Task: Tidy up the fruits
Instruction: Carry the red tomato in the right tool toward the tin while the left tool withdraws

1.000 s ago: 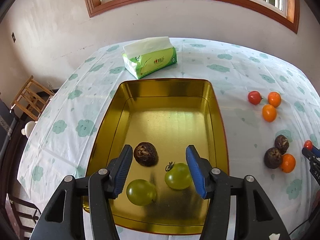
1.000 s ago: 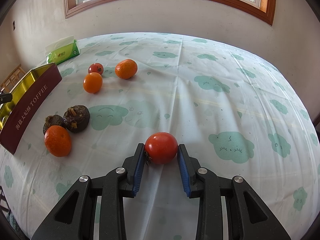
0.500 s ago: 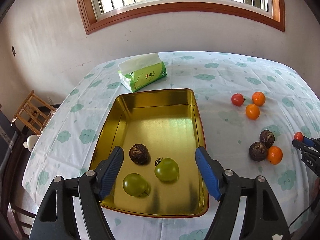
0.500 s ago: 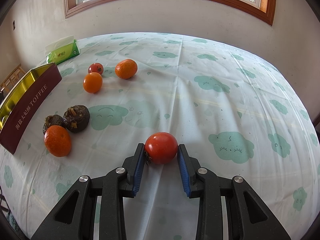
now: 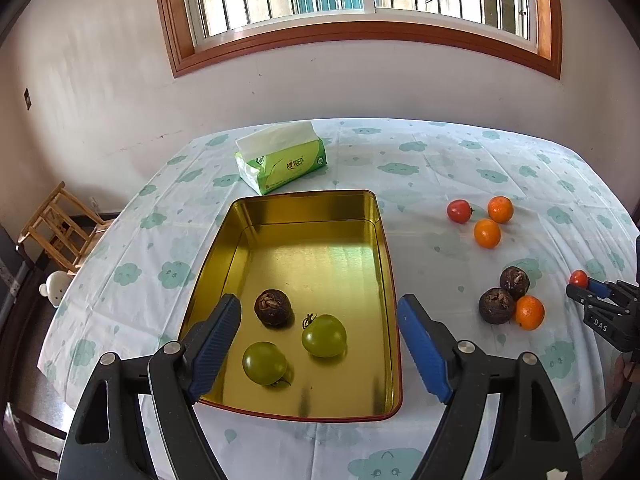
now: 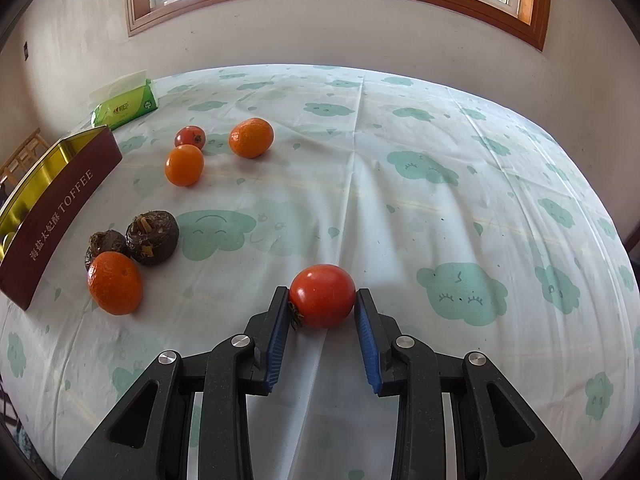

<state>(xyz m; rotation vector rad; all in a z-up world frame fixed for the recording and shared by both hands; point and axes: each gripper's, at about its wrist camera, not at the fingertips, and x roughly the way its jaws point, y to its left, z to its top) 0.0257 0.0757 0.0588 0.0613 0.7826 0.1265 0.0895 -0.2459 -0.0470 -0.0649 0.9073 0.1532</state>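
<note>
We note the gold tin [image 5: 320, 208] now looks farther from the left gripper [image 5: 320, 344], whose jaws have just been opening and stand wide, nothing between them. Two green tomatoes [image 5: 324, 335] and a brown fruit [image 5: 273, 307] remain inside. The right gripper [image 6: 322, 312] stays clamped on the red tomato [image 6: 322, 295] on the cloth.

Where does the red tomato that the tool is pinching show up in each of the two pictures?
Left wrist view: the red tomato is tiny at the far right edge, at the tip of the right gripper.
Right wrist view: it sits large at lower centre, pinched between the blue pads.
Shared landmark: the green tissue pack, at the far end of the gold tin.
</note>
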